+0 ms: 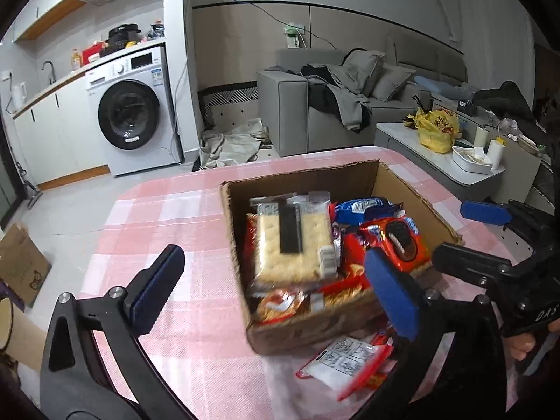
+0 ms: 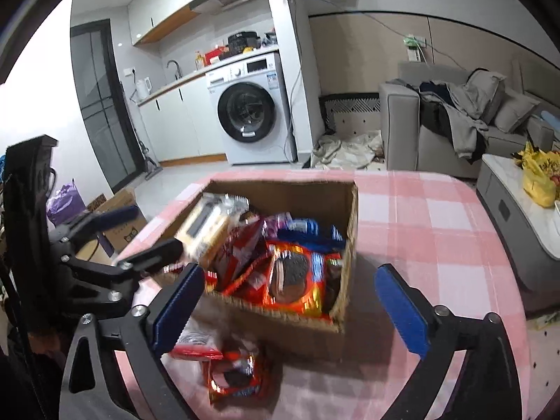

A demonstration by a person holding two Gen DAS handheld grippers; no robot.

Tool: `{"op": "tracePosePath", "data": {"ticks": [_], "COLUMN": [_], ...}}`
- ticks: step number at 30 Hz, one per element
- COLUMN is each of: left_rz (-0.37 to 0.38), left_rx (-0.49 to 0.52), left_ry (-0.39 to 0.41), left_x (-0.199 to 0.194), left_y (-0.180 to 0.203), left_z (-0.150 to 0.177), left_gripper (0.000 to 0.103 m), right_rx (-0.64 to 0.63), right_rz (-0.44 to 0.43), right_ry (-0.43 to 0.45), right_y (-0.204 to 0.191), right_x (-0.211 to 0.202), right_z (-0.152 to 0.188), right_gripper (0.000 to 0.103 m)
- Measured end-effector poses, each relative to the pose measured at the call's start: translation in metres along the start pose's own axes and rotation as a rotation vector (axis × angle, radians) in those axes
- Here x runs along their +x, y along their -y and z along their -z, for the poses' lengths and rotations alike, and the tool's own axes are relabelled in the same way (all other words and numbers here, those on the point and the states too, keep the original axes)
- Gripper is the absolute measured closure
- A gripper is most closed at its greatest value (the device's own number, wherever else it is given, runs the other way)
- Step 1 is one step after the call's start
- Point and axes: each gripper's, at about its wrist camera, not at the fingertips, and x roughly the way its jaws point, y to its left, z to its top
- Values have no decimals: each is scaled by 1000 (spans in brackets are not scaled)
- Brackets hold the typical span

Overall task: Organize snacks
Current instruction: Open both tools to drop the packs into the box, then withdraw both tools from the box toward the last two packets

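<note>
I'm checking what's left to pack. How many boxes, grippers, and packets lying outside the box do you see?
Box: 1
Packets outside the box: 2, the white-and-red packet and the orange cookie packet
Grippers: 2, the left gripper and the right gripper, both open
Total: 5

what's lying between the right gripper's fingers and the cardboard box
Loose snack packets lie on the pink checked tablecloth, just short of the cardboard box; the right wrist view shows it.
</note>
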Motion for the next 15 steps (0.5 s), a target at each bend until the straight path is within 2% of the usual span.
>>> {"op": "tracePosePath", "data": {"ticks": [9, 15], "left_rz": [20, 24], "left_rx": [-13, -24], "left_ry": [-29, -51], "left_x": [-39, -51], "left_y": [-13, -13], "left_z": [42, 66], "left_gripper": [1, 1], "right_rx": [-12, -19], "right_rz": [-6, -13], "right_ry": [-26, -63], "right_y": [-7, -9], "right_x": [-18, -16], "right_z": [26, 39], "right_gripper": [1, 0]}}
